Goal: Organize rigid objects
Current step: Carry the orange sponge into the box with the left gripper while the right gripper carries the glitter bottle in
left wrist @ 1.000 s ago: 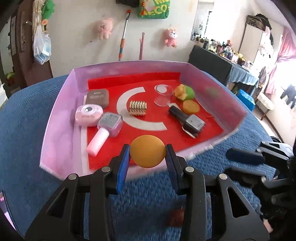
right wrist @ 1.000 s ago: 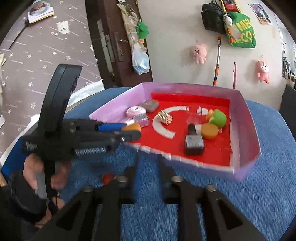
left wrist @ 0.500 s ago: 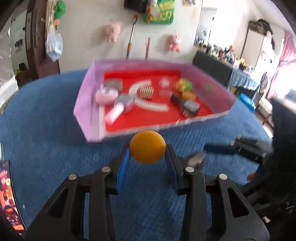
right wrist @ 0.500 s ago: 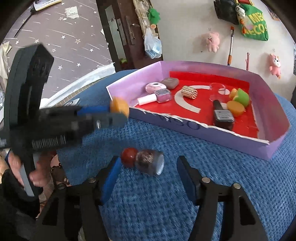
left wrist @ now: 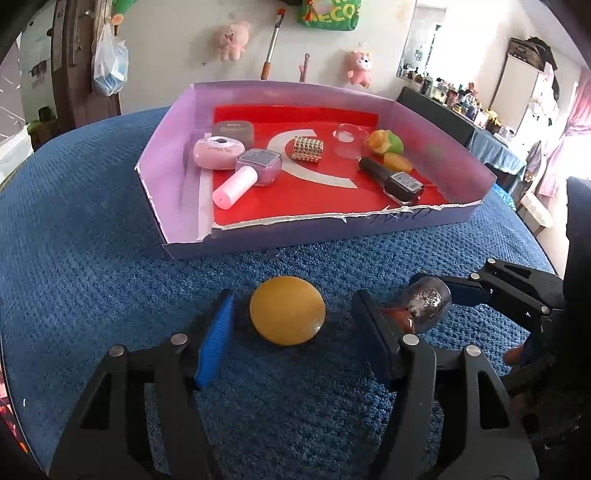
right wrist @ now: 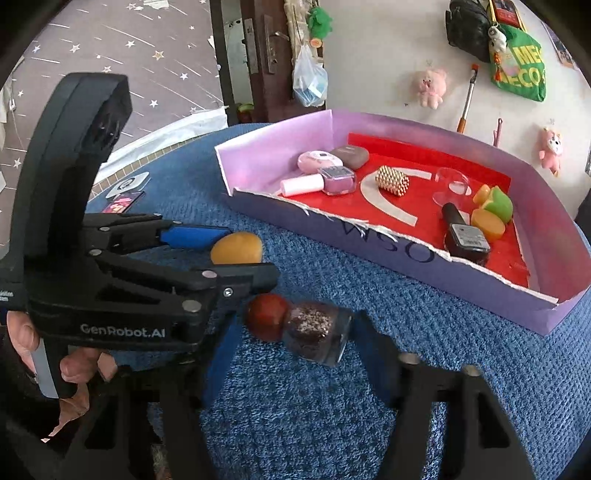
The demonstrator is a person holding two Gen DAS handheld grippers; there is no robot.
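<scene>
A smooth round orange-yellow stone (left wrist: 287,310) lies on the blue textured cloth (left wrist: 92,240), between the two fingers of the left gripper (left wrist: 291,328). Those jaws are opening and neither blue pad touches the stone, so it is released. From the right wrist view the same stone shows beside the left gripper's blue pad (right wrist: 192,236).

Just to its right, a small glass bottle of dark glitter polish with a round red cap (right wrist: 295,325) lies on its side on the cloth, between the fingers of the right gripper (right wrist: 291,347). That gripper's jaws are closing, with the bottle between them, but gaps show on both sides and the pads do not yet press on it. A person's hand (right wrist: 74,365) grips the handle of the left gripper.

Beyond both objects, well apart from them, sits a shallow lilac cardboard tray with a red floor and torn near wall (left wrist: 369,225). Inside it lie a pink oval compact (left wrist: 218,151), a grey-brown rounded case (left wrist: 232,131), a lilac nail polish bottle with a pale pink cap (left wrist: 247,173), a gold beaded cylinder (left wrist: 308,147), a clear plastic cup on its side (left wrist: 347,144), a green and orange toy fruit (left wrist: 386,142), an orange disc (left wrist: 397,160) and a dark nail polish bottle with a black cap (left wrist: 391,181).

On the white wall behind hang two pink plush toys (left wrist: 231,35).
</scene>
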